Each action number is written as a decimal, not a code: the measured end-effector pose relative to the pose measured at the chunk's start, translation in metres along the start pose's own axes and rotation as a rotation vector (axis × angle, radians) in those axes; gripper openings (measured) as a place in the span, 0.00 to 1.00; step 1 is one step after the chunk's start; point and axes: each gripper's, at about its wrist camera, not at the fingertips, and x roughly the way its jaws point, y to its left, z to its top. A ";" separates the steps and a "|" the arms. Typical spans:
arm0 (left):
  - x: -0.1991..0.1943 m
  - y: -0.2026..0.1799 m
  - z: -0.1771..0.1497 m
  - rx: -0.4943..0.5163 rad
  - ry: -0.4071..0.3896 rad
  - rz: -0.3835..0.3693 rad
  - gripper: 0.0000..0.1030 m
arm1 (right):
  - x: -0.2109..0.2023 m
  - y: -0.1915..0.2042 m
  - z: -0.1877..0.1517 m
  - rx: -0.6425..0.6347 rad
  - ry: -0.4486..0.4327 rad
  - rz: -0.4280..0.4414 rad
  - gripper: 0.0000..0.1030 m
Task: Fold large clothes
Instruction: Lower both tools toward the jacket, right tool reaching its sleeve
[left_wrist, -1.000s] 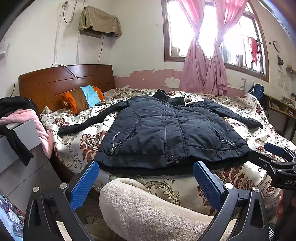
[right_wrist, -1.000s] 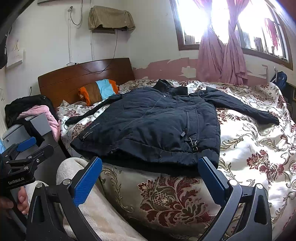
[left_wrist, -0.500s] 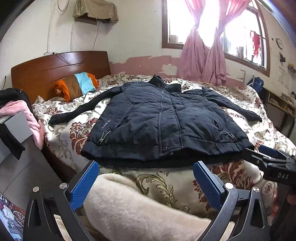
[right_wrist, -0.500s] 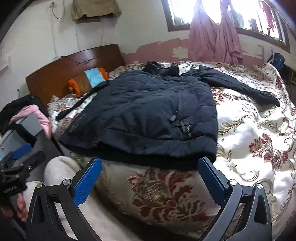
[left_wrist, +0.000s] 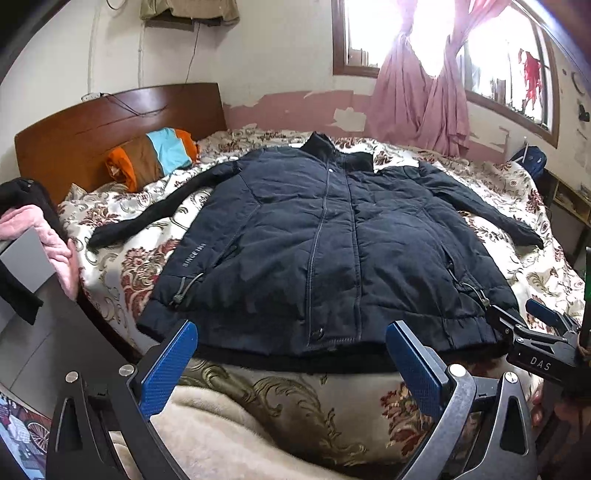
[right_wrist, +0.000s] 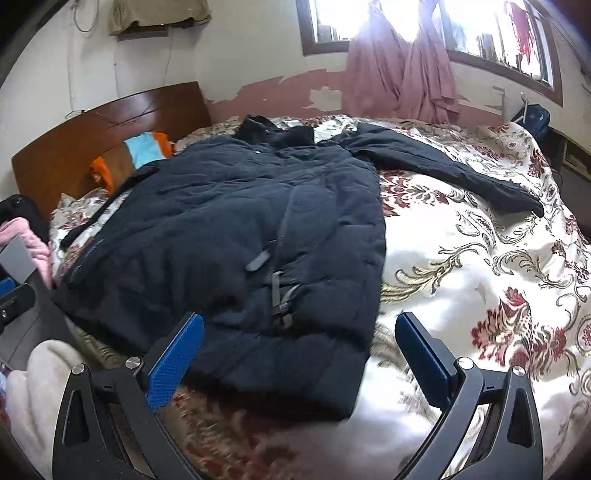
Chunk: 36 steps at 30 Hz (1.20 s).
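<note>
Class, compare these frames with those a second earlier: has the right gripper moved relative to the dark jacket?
Yes. The right gripper has moved forward toward the bed: the jacket hem now lies between its open fingers, where earlier it lay farther ahead.

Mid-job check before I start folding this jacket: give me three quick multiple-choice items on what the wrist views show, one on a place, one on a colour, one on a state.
1. Where does the jacket lie?
A. Hung on the headboard
B. Spread flat on the bed, hem at the near edge
C. On the floor

2. What colour are the curtains?
A. Pink
B. Green
C. Grey

3. How do the two grippers stand?
A. Both shut on the hem
B. Left shut on a sleeve, right open
C. Both open, holding nothing

Answers:
1 B: the jacket is laid out front up on the floral bedspread, both sleeves spread outward.
2 A: pink cloth hangs knotted at the window.
3 C: the left gripper and the right gripper each show blue pads wide apart, short of the hem, with no cloth between them.
</note>
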 end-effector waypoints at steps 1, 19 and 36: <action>0.007 -0.003 0.004 -0.001 0.009 0.004 1.00 | 0.007 -0.004 0.004 0.004 -0.003 -0.008 0.99; 0.128 -0.074 0.102 0.117 0.082 0.028 1.00 | 0.093 -0.152 0.099 0.329 -0.086 -0.055 0.99; 0.240 -0.126 0.179 0.083 0.108 -0.191 1.00 | 0.174 -0.291 0.124 0.714 -0.111 -0.143 0.99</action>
